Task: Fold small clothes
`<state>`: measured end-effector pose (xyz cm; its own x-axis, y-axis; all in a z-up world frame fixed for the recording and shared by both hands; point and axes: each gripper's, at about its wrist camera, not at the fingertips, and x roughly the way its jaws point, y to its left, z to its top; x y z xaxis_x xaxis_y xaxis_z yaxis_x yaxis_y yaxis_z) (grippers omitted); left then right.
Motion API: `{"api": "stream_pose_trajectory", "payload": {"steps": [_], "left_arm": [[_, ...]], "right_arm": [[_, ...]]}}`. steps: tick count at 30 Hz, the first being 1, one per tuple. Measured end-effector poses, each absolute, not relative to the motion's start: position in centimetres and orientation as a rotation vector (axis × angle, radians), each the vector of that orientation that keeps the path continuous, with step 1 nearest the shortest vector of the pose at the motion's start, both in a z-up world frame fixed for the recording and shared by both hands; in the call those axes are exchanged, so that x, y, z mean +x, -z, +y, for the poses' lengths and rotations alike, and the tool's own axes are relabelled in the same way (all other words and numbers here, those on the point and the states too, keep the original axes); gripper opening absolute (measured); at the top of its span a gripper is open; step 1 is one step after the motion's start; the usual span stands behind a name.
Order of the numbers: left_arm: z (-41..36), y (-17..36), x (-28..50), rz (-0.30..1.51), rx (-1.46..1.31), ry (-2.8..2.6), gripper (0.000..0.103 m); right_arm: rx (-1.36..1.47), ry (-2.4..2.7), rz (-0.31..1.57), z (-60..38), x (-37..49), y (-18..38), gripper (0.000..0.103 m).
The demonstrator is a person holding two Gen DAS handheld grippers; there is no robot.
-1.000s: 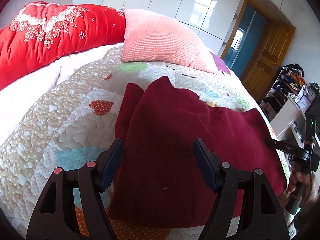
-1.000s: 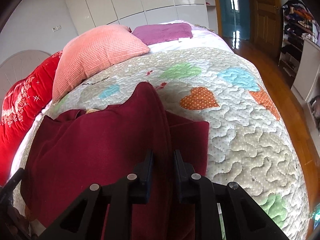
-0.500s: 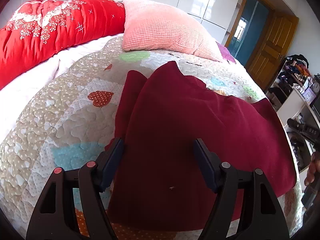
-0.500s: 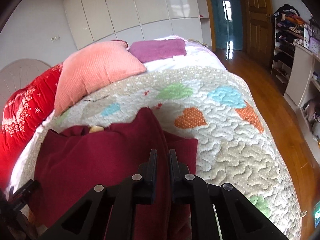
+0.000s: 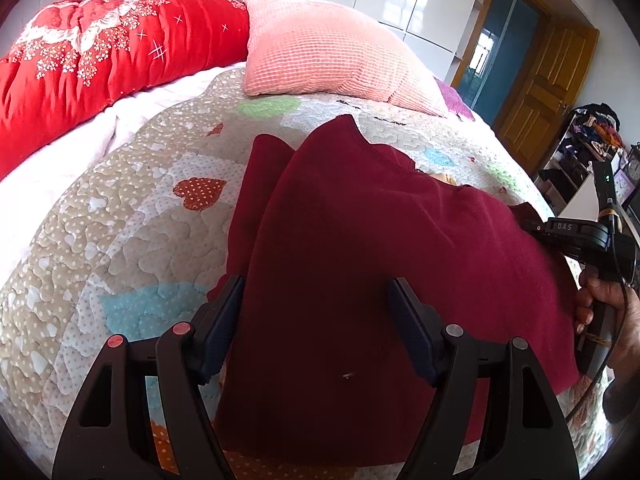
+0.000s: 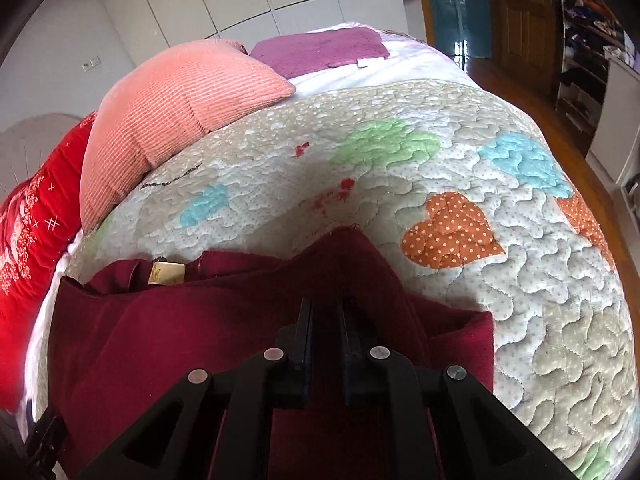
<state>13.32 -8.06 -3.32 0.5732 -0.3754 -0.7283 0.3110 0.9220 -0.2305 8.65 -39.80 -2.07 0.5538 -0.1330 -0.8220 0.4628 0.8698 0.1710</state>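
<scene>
A dark red garment (image 5: pixel 380 240) lies spread on the heart-patterned quilt (image 5: pixel 140 220), its left side folded in over the body. My left gripper (image 5: pixel 315 282) hovers over the garment's near part. Its jaws are opening, and cloth lies below them, untouched by the pads. In the right wrist view my right gripper (image 6: pixel 326 306) is shut on a raised ridge of the garment (image 6: pixel 180 320). A beige neck label (image 6: pixel 166 274) shows at the collar. A hand (image 5: pixel 604 300) grips the right gripper's handle at the garment's right edge.
A pink ribbed pillow (image 5: pixel 332 60) and a red embroidered duvet (image 5: pixel 100 52) lie at the head of the bed. A purple cloth (image 6: pixel 320 50) sits beyond the pillow. The wooden floor (image 6: pixel 560 128) and cluttered shelves (image 5: pixel 592 136) are off the bed's right side.
In the left wrist view the right gripper and its hand have come in from the frame's right edge to the garment's right side. The left gripper has barely shifted.
</scene>
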Motion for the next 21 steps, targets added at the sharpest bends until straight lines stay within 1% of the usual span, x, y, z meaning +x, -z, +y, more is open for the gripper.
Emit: {"api": "stream_pose_trajectory", "payload": {"steps": [5, 8, 10, 11, 12, 14, 16, 19, 21], "left_arm": [[-8.0, 3.3, 13.3, 0.872, -0.085, 0.402, 0.073], [-8.0, 3.3, 13.3, 0.871, -0.083, 0.4, 0.073], [-8.0, 3.3, 13.2, 0.87, -0.08, 0.398, 0.073], [-8.0, 3.3, 13.2, 0.87, -0.078, 0.397, 0.073], [-8.1, 3.3, 13.1, 0.869, -0.077, 0.397, 0.073], [-8.1, 3.3, 13.1, 0.869, -0.074, 0.395, 0.073], [-8.0, 3.3, 13.1, 0.87, -0.074, 0.395, 0.073], [-8.0, 3.2, 13.1, 0.87, -0.073, 0.394, 0.073], [-7.9, 3.2, 13.1, 0.871, -0.078, 0.395, 0.073]], "right_arm": [[0.335, 0.311, 0.889, -37.5, 6.5, -1.1, 0.011], [0.325, 0.292, 0.877, -36.4, 4.1, -1.7, 0.016], [0.331, 0.29, 0.895, -36.1, 2.7, -0.8, 0.024], [0.327, 0.291, 0.923, -36.0, 2.4, 0.0, 0.032], [0.315, 0.283, 0.945, -35.9, 2.3, 0.8, 0.033], [0.246, 0.286, 0.95, -35.1, 2.1, 0.6, 0.033], [0.246, 0.266, 0.974, -34.3, 2.2, -0.4, 0.033], [0.284, 0.187, 0.939, -32.6, 2.2, -2.6, 0.035], [0.249, 0.161, 0.929, -31.0, 2.4, -3.5, 0.039]]}}
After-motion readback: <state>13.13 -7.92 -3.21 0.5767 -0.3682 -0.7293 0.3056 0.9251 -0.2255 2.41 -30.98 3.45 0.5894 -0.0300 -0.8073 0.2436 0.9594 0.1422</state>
